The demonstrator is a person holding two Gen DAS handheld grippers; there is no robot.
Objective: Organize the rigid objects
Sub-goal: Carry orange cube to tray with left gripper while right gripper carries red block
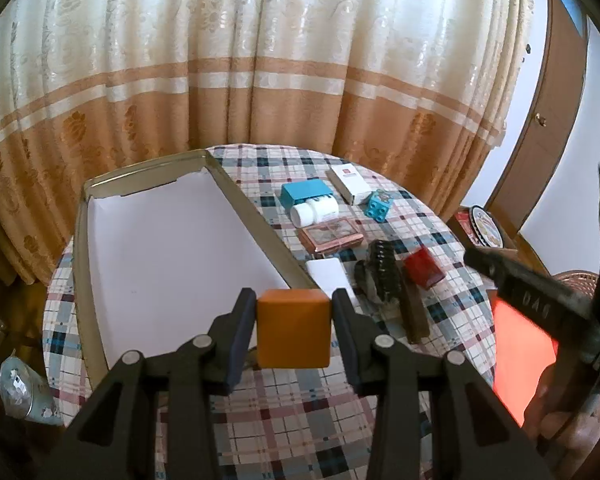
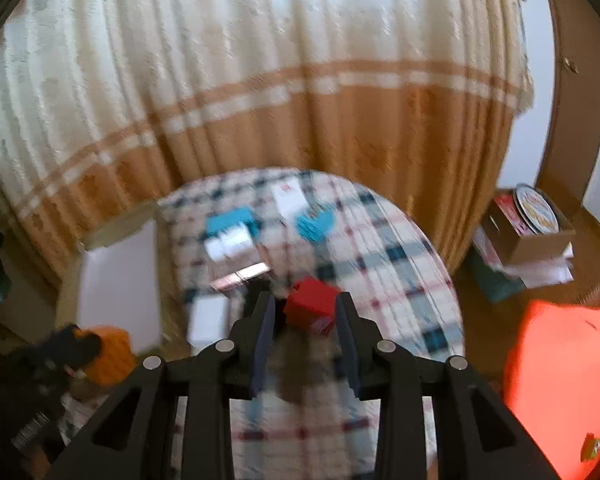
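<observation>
The left gripper [image 1: 294, 330] pinches a matte orange cube [image 1: 293, 327] between its dark pads, held above the checked tablecloth [image 1: 300, 412] just beside the near corner of the shallow cardboard tray with a white floor [image 1: 172, 240]. The right gripper [image 2: 305, 344] stands spread with nothing between its fingers — its view is smeared, but a glossy red box [image 2: 311, 305] seems to lie on the cloth just beyond the fingertips. Farther back sit a teal box [image 1: 305, 195], a white pill bottle [image 1: 315, 211] and a flat copper-coloured case [image 1: 332, 237].
</observation>
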